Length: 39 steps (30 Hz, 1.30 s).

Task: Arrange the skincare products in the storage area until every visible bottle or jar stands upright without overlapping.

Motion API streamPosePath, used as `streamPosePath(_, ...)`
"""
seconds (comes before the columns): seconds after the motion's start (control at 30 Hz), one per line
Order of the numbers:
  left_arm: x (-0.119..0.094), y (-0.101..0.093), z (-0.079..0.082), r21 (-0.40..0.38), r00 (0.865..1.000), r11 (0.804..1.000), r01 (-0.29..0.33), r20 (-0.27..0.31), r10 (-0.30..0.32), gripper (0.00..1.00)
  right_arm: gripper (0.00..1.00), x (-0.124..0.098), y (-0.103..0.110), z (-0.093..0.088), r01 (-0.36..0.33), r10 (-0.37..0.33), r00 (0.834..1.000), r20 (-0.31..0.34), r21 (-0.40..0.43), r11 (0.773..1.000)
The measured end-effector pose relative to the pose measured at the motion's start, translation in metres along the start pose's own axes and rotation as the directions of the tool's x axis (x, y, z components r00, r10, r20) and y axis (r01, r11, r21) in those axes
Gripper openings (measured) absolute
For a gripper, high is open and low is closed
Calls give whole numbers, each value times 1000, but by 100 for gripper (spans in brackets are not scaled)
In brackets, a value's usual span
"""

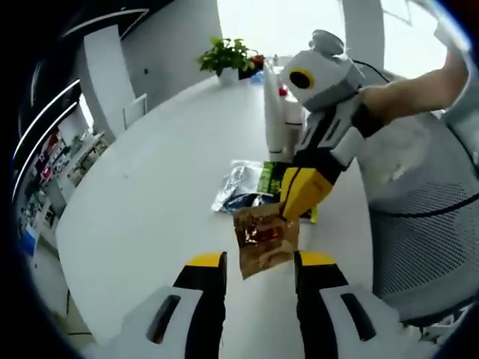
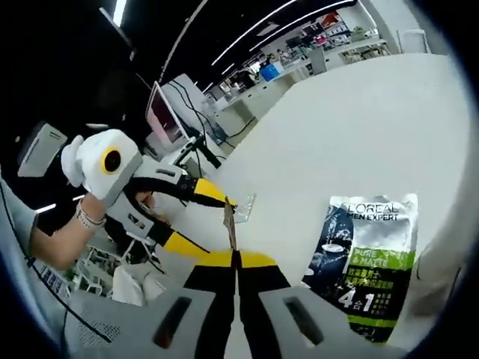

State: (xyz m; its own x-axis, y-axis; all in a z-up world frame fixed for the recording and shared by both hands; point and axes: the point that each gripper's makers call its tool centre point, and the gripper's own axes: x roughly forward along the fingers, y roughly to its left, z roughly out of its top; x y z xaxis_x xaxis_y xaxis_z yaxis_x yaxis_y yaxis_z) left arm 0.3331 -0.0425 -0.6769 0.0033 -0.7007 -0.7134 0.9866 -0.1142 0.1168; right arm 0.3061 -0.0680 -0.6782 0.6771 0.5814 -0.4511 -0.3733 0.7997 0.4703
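I hold a small brown packet (image 1: 265, 239) in my right gripper (image 1: 299, 196). The jaws are squeezed tight on its top edge, and the packet hangs down from them, long side up and down, above the white table (image 1: 150, 194). In the right gripper view I see the packet edge-on, as a thin strip (image 2: 230, 224) between the closed jaws.

My left gripper (image 1: 258, 269) is just below the packet. Its two jaws stand apart with nothing in them, and the packet's bottom end hangs near the gap between them. So the left gripper is the near one for a hand-over, I think.

I count one brown packet in the air. On the table lies one flat green and white face-wash pouch (image 2: 367, 262), with one silver packet (image 1: 238, 183) beside it. Two white bottles (image 1: 281, 120) stand upright behind them. One green plant (image 1: 227, 56) sits far back.
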Motion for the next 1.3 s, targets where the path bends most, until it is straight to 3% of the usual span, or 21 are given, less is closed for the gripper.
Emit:
streamPosePath(0.2, -3, -3, 8, 55, 1000, 998, 24, 3, -24, 25, 1, 0, 7, 0, -5, -10, 997, -75, -194, 981)
streamPosePath(0.3, -2, -7, 14, 69, 998, 996, 56, 23, -58, 18, 1, 1, 9, -3, -12, -26, 991, -128, -294, 956)
streamPosePath(0.47, 0, -14, 18, 72, 995, 993, 95, 32, -97, 13, 1, 3, 13, -12, -57, -16, 981, -191, -367, 929)
streamPosePath(0.6, 2, -25, 14, 56, 989, 987, 148, 14, -149, 4, 1, 6, 10, -14, -74, -12, 975, -220, -380, 922)
streamPosePath(0.77, 3, -23, 9, 28, 988, 987, 155, 7, -155, 1, 1, 11, 6, -12, -90, -8, 970, -243, -390, 916)
streamPosePath(1.03, 7, -16, -1, -151, 986, 974, 167, 9, -168, 0, 1, 21, -3, -10, -73, -35, 967, -254, -404, 912)
streamPosePath(1.3, 14, -6, -5, -265, 983, 947, 181, 51, -174, 0, 6, 23, -17, -1, -9, -114, 970, -215, -499, 866)
